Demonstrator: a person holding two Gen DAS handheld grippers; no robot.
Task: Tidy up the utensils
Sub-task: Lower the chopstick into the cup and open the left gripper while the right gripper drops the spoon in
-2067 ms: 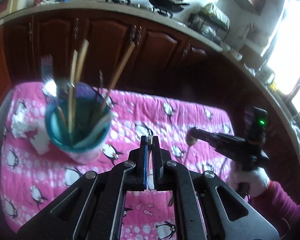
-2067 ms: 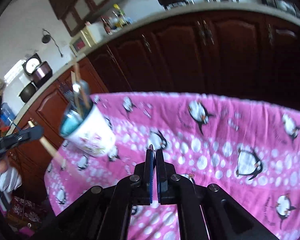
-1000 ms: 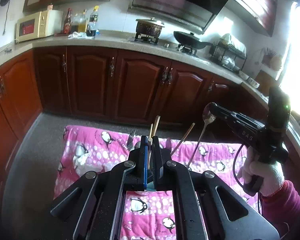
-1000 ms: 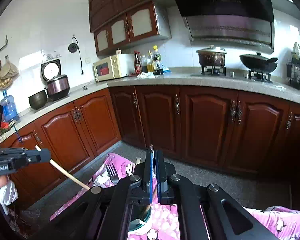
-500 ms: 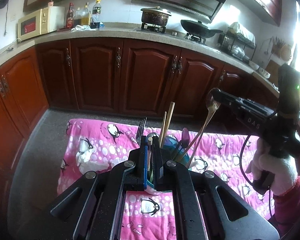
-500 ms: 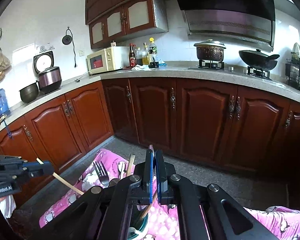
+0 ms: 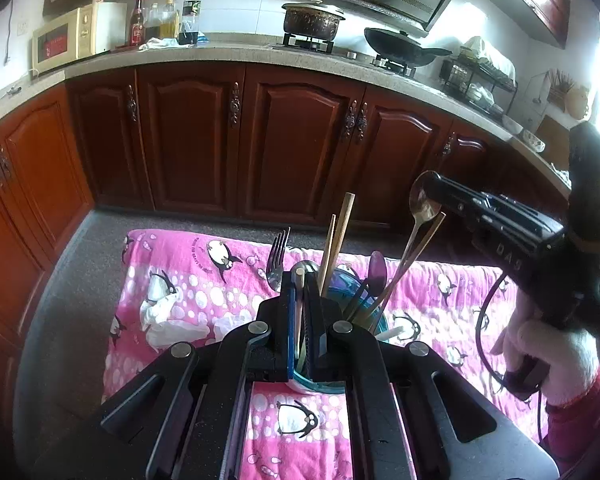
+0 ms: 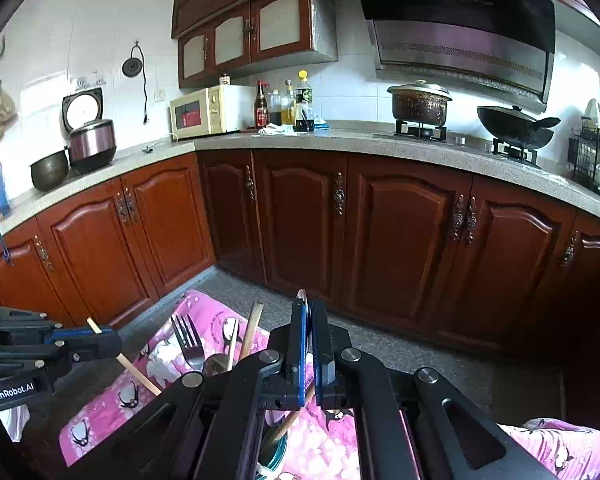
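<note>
chopstick (image 7: pixel 299 304) sits pinched in my left gripper (image 7: pixel 299 280), spoon (image 7: pixel 422 206) in my right gripper (image 8: pixel 308 320). i'd lower both straight into the cup (image 7: pixel 376 320), releasing only once they're inside.

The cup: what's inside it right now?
In the blue cup: a fork, wooden chopsticks, a purple spoon, a metal spoon. The left tongs cover its bottom and near side.

The spoon (image 7: pixel 423 200) and fork (image 7: pixel 278 254) are shiny metal, the chopsticks (image 7: pixel 337 236) matt pale wood. The pink penguin cloth (image 7: pixel 188 280) looks soft; the cabinets (image 7: pixel 300 140) are glossy dark wood.
</note>
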